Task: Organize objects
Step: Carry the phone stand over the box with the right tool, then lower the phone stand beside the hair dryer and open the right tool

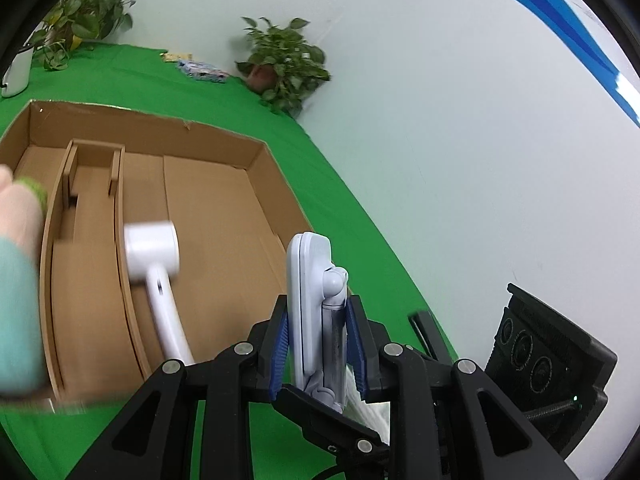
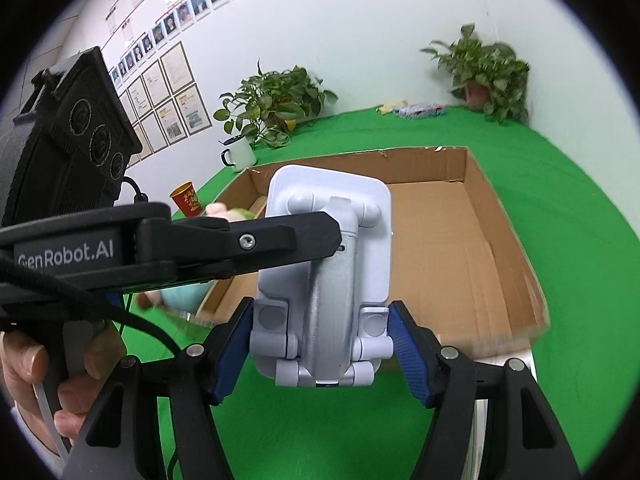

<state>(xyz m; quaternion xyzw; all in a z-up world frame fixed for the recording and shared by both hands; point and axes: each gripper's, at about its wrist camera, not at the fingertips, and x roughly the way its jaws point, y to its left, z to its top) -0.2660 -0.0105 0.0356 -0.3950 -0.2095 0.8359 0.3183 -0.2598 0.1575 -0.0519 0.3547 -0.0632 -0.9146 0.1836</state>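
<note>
A white folding phone stand (image 1: 316,312) is held upright between the blue pads of my left gripper (image 1: 318,344), which is shut on its silver stem. In the right wrist view the same stand (image 2: 324,280) sits between my right gripper's pads (image 2: 408,356), which are spread beside its base; the left gripper's black finger (image 2: 240,244) clamps it from the left. A large open cardboard box (image 1: 256,168) lies on the green table (image 1: 360,220), just beyond the stand. A white handheld device (image 1: 154,264) lies inside the box.
Cardboard dividers (image 1: 116,168) stand in the box's left part. A pink and green plush toy (image 1: 20,240) is at the box's left edge. Potted plants (image 1: 280,64), a white mug (image 2: 238,156), a red cup (image 2: 186,202) and small packets (image 1: 200,68) stand around the table.
</note>
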